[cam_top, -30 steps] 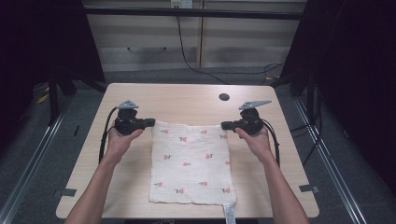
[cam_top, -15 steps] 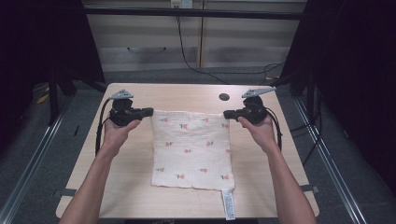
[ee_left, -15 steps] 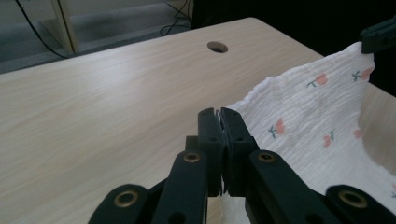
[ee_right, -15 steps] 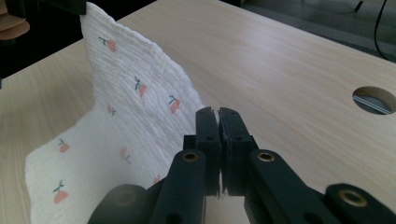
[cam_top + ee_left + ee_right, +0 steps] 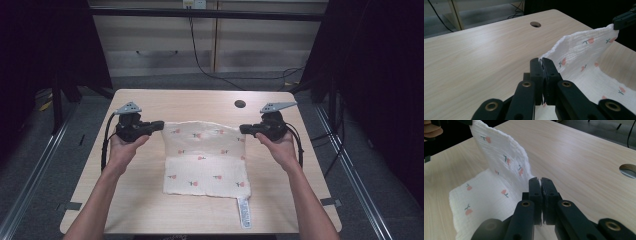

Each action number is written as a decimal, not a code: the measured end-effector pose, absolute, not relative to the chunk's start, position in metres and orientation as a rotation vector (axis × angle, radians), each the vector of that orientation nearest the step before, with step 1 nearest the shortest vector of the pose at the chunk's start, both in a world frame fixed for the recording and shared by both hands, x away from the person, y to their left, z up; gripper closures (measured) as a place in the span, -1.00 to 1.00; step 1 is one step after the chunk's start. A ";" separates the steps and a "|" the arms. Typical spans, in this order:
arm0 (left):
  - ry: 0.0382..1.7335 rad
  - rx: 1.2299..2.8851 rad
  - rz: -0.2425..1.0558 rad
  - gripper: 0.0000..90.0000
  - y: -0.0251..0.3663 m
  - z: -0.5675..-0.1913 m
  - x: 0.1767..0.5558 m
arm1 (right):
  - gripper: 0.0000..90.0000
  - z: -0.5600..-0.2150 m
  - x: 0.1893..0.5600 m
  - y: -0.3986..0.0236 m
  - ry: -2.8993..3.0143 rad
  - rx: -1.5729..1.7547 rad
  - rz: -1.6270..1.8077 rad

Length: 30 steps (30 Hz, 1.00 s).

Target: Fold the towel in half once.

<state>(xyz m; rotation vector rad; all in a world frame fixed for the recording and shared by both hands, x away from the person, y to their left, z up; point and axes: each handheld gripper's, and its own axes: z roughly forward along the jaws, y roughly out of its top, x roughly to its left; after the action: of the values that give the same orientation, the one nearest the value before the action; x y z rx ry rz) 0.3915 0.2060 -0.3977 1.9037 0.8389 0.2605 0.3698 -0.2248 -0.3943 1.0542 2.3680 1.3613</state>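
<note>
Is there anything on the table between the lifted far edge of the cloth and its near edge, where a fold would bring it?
Nothing visible stands in the way. The left gripper and right gripper hold the far corners of the cloth raised; the near half lies flat on the table, with no other thing on it.

In the left gripper view, the pinched corner of my cloth (image 5: 584, 55) vanishes between my jaws, and the cloth's lower part runs off the bottom right of the frame. At the upper right, my right gripper (image 5: 625, 20) is cut by the edge. In the high view, the print on the white tag (image 5: 243, 212) is too small to read, and my forearms leave the bottom edge.
</note>
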 end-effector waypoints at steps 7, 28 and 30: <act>0.776 1.906 0.272 0.96 0.213 -0.402 0.365 | 0.95 -0.401 0.346 -0.231 2.356 1.020 1.412; 0.714 1.906 0.290 0.96 0.223 -0.416 0.312 | 0.95 -0.432 0.294 -0.238 2.385 1.026 1.435; 0.708 1.928 0.285 0.96 0.222 -0.419 0.308 | 0.95 -0.432 0.290 -0.238 2.386 1.024 1.433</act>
<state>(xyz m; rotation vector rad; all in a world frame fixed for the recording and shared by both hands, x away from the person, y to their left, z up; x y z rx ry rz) 0.3077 0.2224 -0.4194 1.9278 0.7082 0.2851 0.2901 -0.2376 -0.4322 1.0242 2.3863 1.4328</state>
